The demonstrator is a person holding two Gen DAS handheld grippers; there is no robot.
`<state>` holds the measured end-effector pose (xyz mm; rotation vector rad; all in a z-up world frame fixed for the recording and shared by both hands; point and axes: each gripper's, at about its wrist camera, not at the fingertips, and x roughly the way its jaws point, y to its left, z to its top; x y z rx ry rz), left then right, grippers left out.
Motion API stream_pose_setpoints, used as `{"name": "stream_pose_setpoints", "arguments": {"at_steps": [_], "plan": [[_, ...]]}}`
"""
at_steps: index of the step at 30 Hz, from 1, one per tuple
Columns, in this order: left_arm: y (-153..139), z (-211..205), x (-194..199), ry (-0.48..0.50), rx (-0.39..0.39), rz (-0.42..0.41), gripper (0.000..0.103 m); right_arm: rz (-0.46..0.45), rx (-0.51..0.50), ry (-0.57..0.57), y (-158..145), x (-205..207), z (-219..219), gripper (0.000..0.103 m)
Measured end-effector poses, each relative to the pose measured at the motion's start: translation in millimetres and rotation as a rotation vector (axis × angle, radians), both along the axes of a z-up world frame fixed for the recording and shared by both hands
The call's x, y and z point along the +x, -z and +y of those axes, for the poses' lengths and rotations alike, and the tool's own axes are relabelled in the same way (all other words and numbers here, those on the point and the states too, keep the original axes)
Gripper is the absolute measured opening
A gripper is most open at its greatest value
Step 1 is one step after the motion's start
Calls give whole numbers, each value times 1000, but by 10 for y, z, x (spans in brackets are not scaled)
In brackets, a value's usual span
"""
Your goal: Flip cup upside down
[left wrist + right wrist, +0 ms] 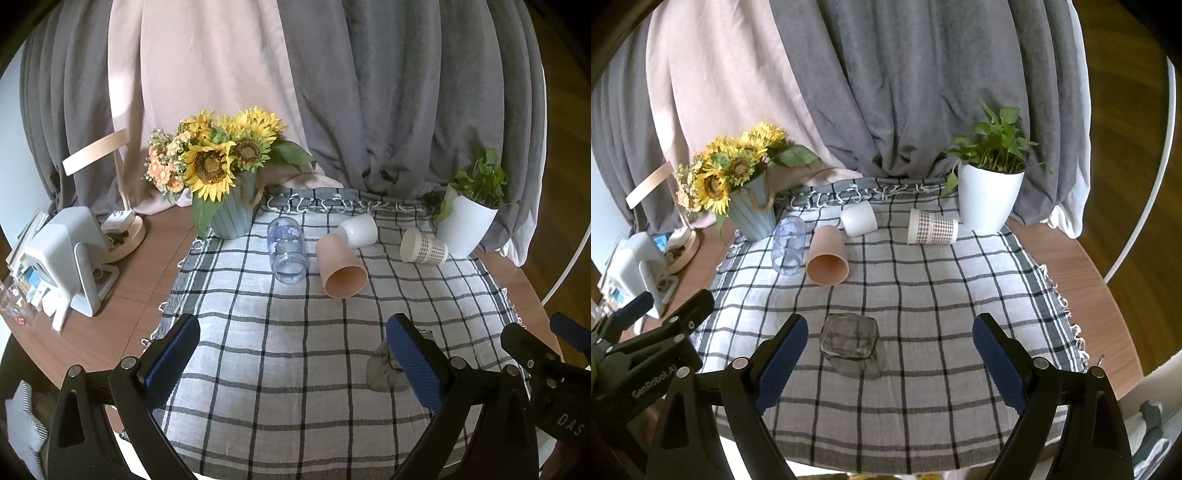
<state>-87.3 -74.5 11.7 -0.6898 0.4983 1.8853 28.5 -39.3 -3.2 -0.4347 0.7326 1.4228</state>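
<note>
Smoky glass cup (854, 345), squarish and upside down, sits near on the checked cloth (923, 295). Far side: clear jar (789, 245), matte pink cup (827, 260), white cup (859, 218), patterned paper cup (932, 226), all tipped over. Round wooden desk (1082, 273); grey curtains (923, 92). Left gripper (293, 349) and right gripper (890, 349) fingers released, empty.

In the left wrist view the smoky glass cup (384, 369) is mostly hidden behind the right finger of the left hand-held gripper (293, 354), so its orientation cannot be told there. The white cup (360, 229) is partly covered by the pink cup (341, 269) in front of it. At the left edge, the stack of small items (22, 288) beside the white device (64, 254) is cut off and too small to identify.
</note>
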Motion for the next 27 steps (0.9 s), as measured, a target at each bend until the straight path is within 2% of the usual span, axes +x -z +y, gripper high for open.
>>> {"name": "stream_pose_setpoints", "arguments": {"at_steps": [27], "plan": [[10, -10, -20, -7, 1, -6, 103, 5, -12, -4, 52, -19, 2, 91]]}}
